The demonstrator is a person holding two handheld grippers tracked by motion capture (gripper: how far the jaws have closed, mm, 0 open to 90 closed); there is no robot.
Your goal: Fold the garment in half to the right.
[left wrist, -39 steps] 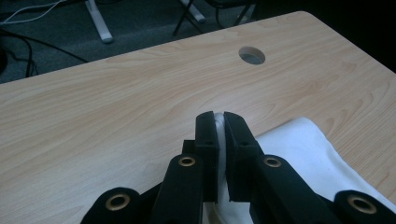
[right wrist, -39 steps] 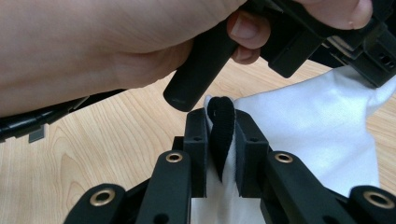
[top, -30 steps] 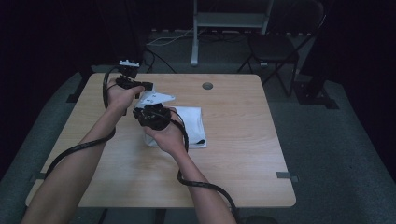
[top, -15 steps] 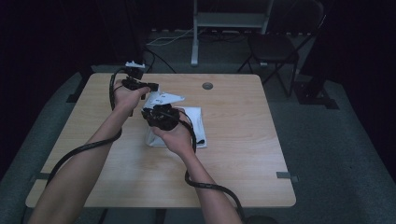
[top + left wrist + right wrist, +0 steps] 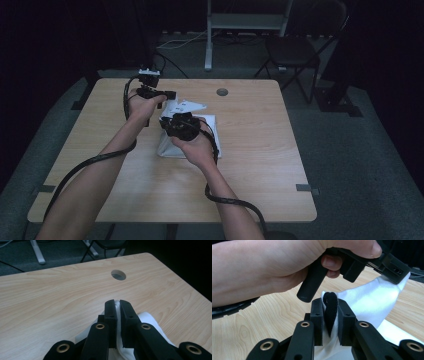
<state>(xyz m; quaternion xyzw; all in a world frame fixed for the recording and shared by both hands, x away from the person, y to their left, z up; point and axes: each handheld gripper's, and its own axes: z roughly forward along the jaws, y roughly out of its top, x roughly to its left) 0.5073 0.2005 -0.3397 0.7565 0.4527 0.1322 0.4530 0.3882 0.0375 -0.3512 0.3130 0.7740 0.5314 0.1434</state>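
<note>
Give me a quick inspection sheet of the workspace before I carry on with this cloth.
Surface: wooden table, with a round hole near its far edge.
Job's things: white cloth with a black trim, part lifted, part lying on the table.
Clutter: nothing seen.
Grippers: left gripper shut on the cloth; right gripper shut on the cloth at its trim.
Cables: black cables trail along both forearms.
Surroundings: dark room, folding chair, metal stand, floor cables.

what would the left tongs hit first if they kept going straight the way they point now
Probably nothing soon. The left tongs, shut on the white cloth, point across bare table toward the round hole and the far edge. Depth is hard to judge.
</note>
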